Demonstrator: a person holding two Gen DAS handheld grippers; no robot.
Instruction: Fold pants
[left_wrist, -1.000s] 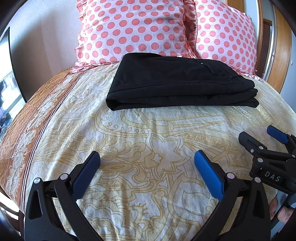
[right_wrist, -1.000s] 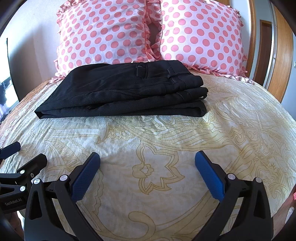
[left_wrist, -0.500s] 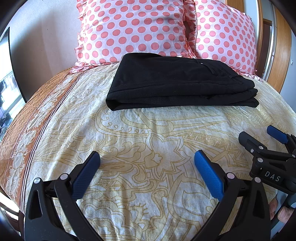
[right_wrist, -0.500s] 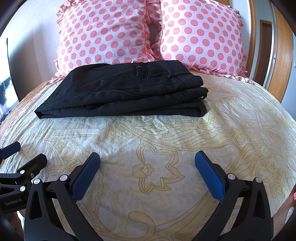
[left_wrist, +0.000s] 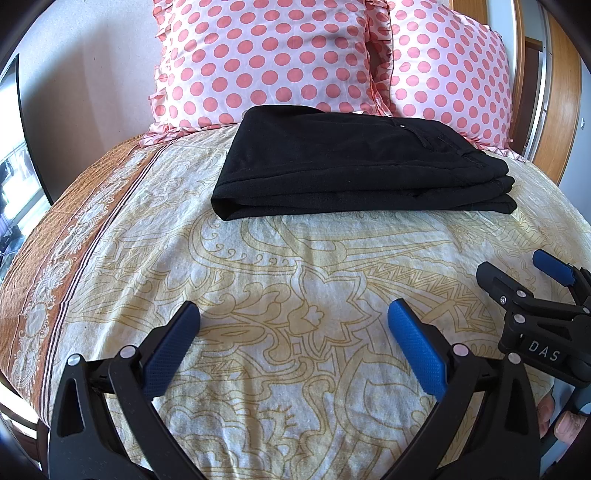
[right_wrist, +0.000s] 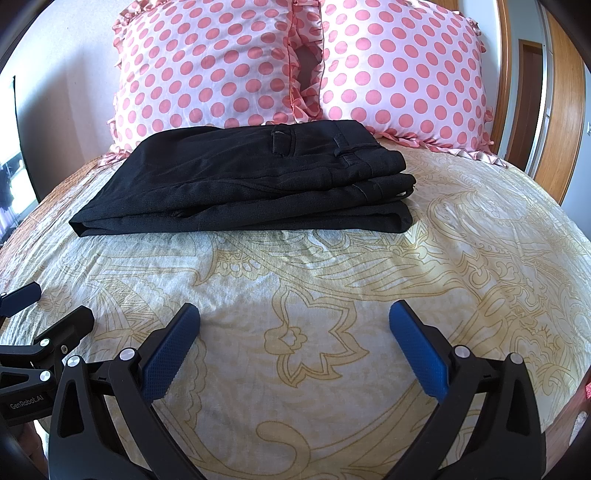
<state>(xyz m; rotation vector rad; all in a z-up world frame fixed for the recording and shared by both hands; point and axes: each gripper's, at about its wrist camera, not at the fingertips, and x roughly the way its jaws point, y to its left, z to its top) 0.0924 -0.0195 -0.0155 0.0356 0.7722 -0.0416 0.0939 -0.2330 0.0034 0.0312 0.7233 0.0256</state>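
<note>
The black pants (left_wrist: 354, 166) lie folded into a flat stack of layers on the bed, close to the pillows, with the waistband and belt loops (right_wrist: 351, 151) on top at the right end. My left gripper (left_wrist: 293, 314) hovers open over the bedspread, well short of the pants, nothing between its blue pads. My right gripper (right_wrist: 294, 314) is likewise open and empty, a similar distance back. Each gripper shows in the other's view: the right one (left_wrist: 517, 273) at the right edge, the left one (right_wrist: 40, 306) at the left edge.
Two pink polka-dot pillows (right_wrist: 207, 70) (right_wrist: 402, 70) stand against the wall behind the pants. The cream and gold patterned bedspread (left_wrist: 295, 266) has an orange border (left_wrist: 74, 236) on the left. A wooden door frame (right_wrist: 565, 122) rises at the right. A person's fingers (left_wrist: 557, 421) show at lower right.
</note>
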